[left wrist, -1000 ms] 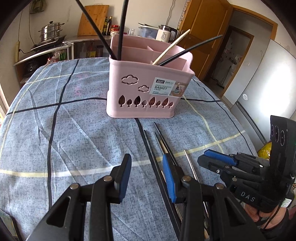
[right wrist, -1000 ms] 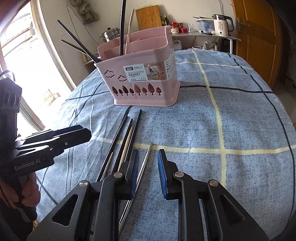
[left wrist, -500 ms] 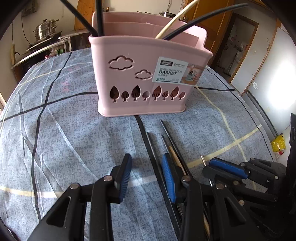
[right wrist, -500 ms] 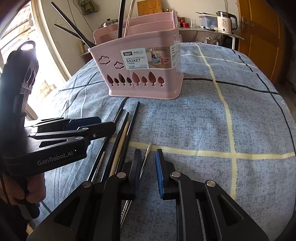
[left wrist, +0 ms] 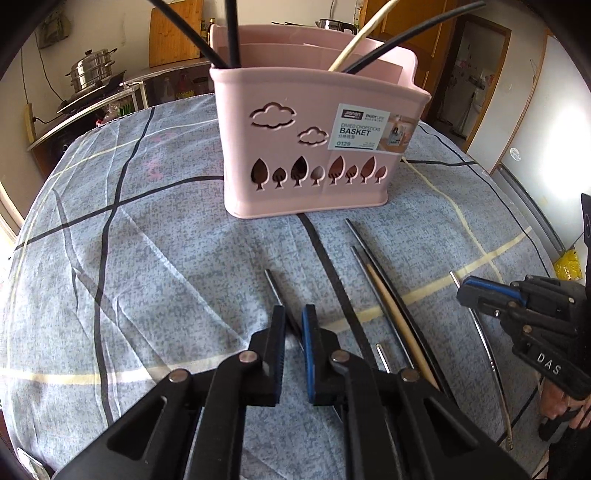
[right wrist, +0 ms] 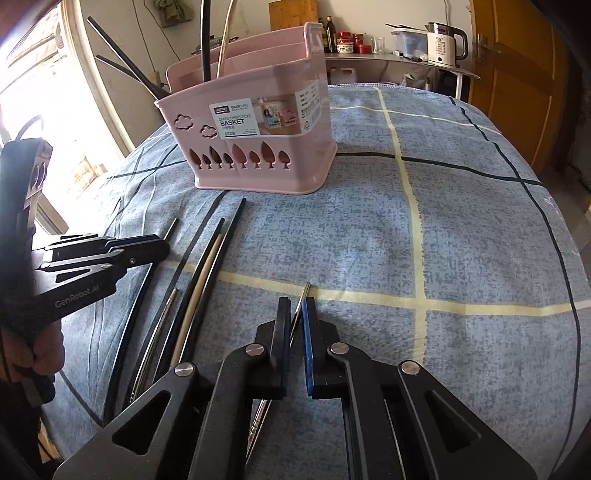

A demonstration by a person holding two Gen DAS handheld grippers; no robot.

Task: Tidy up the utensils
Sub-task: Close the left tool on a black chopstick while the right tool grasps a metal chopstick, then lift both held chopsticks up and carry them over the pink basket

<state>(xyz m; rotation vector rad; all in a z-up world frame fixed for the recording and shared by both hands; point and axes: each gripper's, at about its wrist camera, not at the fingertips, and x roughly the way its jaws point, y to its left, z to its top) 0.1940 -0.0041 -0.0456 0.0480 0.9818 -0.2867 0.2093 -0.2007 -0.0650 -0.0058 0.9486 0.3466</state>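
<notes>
The left gripper has just been closing, and its jaws now pinch a thin metal chopstick whose tip pokes out ahead of the pads, toward the pink basket. The right gripper has likewise just drawn its jaws together on another metal chopstick; the rod runs up between the pads from below, its tip showing just past them over a yellow stripe of the blue checked tablecloth. Whether either rod is lifted clear of the cloth is hard to judge through the fisheye.

Between the two grippers, several loose chopsticks lie side by side on the cloth: black ones, a wooden one and another metal one, all pointing roughly toward the basket. The basket stands upright further back on the table, with two black chopsticks in its left compartment and a pale one with a black one leaning out of the right.
</notes>
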